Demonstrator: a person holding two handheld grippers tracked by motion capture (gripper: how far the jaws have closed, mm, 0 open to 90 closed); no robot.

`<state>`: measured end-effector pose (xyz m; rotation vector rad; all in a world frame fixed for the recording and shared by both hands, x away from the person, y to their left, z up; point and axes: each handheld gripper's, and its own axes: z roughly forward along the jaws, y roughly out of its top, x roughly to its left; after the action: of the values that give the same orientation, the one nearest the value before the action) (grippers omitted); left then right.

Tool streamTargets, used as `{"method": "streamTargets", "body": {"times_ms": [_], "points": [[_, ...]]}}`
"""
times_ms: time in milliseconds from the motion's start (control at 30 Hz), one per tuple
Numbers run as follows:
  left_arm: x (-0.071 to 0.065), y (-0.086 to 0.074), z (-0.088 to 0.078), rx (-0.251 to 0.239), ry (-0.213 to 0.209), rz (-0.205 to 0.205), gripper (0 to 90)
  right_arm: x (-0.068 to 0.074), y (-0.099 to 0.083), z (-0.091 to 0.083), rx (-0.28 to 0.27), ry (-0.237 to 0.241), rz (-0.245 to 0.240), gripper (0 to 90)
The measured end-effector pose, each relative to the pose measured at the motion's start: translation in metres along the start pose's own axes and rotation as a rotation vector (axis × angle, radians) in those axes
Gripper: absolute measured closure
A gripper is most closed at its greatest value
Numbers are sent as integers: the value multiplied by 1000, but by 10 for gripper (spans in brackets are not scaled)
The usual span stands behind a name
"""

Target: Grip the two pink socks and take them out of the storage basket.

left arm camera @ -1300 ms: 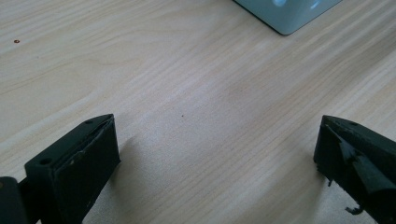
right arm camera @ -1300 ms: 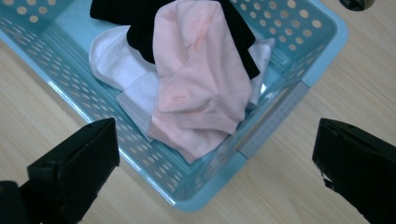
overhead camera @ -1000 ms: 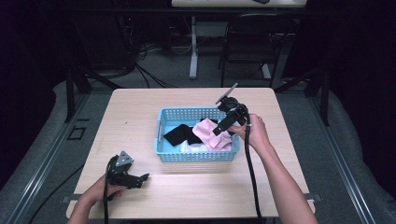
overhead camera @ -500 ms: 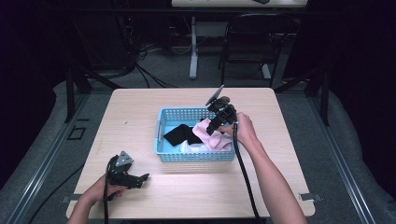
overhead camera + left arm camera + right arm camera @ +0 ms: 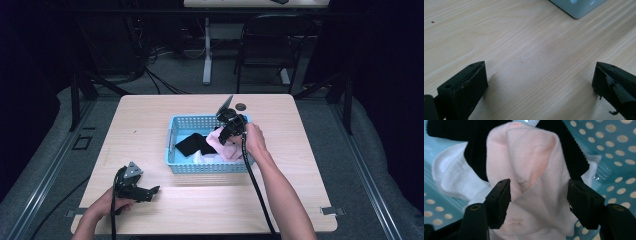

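Here, the right tongs (image 5: 539, 195) hang spread above a pink sock (image 5: 534, 185) lying atop black and white garments in the blue basket (image 5: 172, 150), nothing yet gripped. The left tongs (image 5: 540, 87) rest agape on the bare counter (image 5: 524, 37); any sorting apparently remains ahead.

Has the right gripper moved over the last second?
Yes. The right gripper shifted left and farther over the blue basket, toward the pink cloth.
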<state>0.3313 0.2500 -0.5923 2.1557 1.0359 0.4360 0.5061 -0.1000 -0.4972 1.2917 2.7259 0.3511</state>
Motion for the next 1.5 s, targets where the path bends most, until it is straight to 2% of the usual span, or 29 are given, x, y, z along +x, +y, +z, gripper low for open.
{"method": "streamTargets", "body": {"times_ms": [100,133,233,333,400,433,500,600,767,867,1033,1133,1233,1433,1500], "points": [[0,0,0,0,0,0,0,-1,0,5,9,-22,9,427],[0,0,0,0,0,0,0,-1,0,6,0,-20,23,464],[0,0,0,1,0,2,0,-3,0,6,3,-37,22,607],[0,0,0,0,0,0,0,-5,-1,4,14,-34,21,722],[0,0,0,0,0,0,0,-7,-3,2,0,-28,36,785],[0,0,0,0,0,0,0,-7,-5,0,-29,-20,46,814],[0,0,0,0,0,0,0,-8,-6,-6,-17,-15,28,823],[0,0,0,0,0,0,0,-8,-7,-10,-23,-15,27,826],[0,0,0,0,0,0,0,-10,-9,-26,-42,17,27,825],[0,0,0,0,0,0,0,-10,-8,-32,-51,15,29,825],[0,0,0,0,0,0,0,-9,-6,-45,-33,19,11,823],[0,0,0,0,0,0,0,-7,-6,-48,-54,23,23,824],[0,0,0,0,0,0,0,-6,-4,-57,-40,23,-3,822],[0,0,0,0,1,0,0,1,-2,-71,-62,34,-11,822],[0,0,0,0,1,2,0,1,-1,-74,-53,32,-24,822]]}}
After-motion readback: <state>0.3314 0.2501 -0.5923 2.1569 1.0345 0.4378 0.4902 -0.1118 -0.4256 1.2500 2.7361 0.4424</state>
